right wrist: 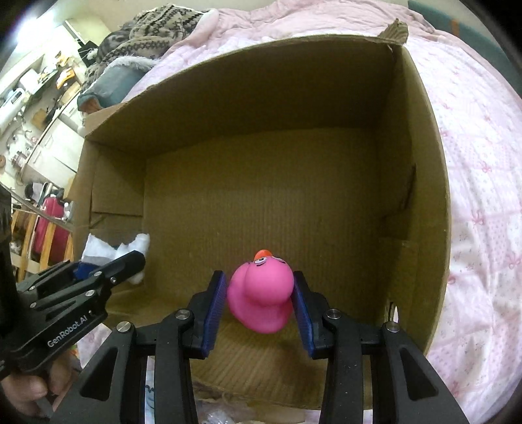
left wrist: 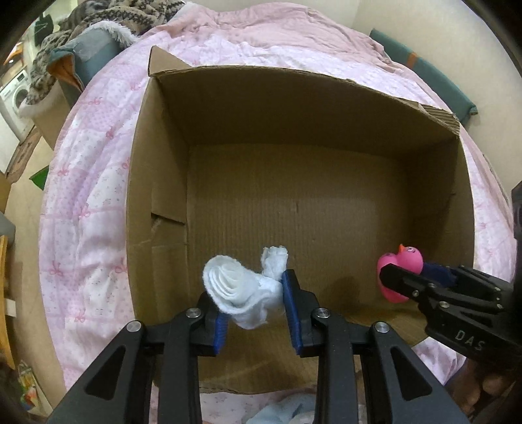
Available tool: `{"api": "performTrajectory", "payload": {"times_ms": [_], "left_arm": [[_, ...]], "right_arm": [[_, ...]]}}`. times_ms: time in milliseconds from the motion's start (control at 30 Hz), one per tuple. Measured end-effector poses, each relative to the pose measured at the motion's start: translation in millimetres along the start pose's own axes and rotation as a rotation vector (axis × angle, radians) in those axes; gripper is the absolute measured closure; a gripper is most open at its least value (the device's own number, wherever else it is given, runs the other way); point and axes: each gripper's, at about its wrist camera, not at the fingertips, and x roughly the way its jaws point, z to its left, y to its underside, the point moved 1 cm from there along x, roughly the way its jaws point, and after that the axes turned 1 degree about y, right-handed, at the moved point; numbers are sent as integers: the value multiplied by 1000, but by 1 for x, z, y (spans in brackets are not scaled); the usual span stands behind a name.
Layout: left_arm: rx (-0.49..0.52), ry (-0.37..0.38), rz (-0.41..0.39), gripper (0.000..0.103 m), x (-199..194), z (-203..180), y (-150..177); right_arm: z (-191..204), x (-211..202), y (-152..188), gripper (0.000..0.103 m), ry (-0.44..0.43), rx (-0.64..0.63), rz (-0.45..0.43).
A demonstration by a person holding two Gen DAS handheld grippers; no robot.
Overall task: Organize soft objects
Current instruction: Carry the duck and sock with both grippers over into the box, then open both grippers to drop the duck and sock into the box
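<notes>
An open cardboard box [left wrist: 156, 169] [right wrist: 424, 182] lies on a pink bedspread, its floor bare. My left gripper [left wrist: 254, 290] is shut on a rolled white sock [left wrist: 235, 287] and holds it inside the box near the front left. My right gripper [right wrist: 259, 290] is shut on a pink rubber duck [right wrist: 261, 293] with an orange beak, inside the box at the front right. In the left wrist view the pink rubber duck [left wrist: 396, 270] shows in the right gripper [left wrist: 411, 280]. In the right wrist view the white sock [right wrist: 130, 251] shows behind the left gripper [right wrist: 124, 264].
The pink bedspread [left wrist: 84, 182] [right wrist: 483, 208] surrounds the box. A patterned blanket [left wrist: 107, 19] and a grey cushion [left wrist: 91, 52] lie at the far left of the bed. A pale blue soft item [left wrist: 280, 411] lies on the bed in front of the box.
</notes>
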Motion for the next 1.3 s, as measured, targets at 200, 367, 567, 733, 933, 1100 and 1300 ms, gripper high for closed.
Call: {"api": "performTrajectory", "payload": {"times_ms": [200, 367, 567, 733, 933, 1100, 1300], "left_arm": [[20, -5, -3, 74, -2, -4, 2], [28, -12, -11, 73, -6, -6, 4], [19, -2, -24, 51, -15, -9, 6], [39, -29, -57, 34, -26, -9, 8], [73, -52, -81, 34, -44, -9, 23], [73, -116, -168, 34, -73, 0, 27], [67, -115, -197, 34, -96, 7, 39]], "right_arm": [[1, -2, -1, 61, -12, -1, -13], [2, -4, 0, 61, -28, -6, -16], [1, -15, -1, 61, -37, -8, -62], [2, -25, -2, 57, -65, 0, -100], [0, -46, -4, 27, -70, 13, -194], [-1, -63, -3, 21, -73, 18, -246], [4, -82, 8, 2, -62, -1, -272]]}}
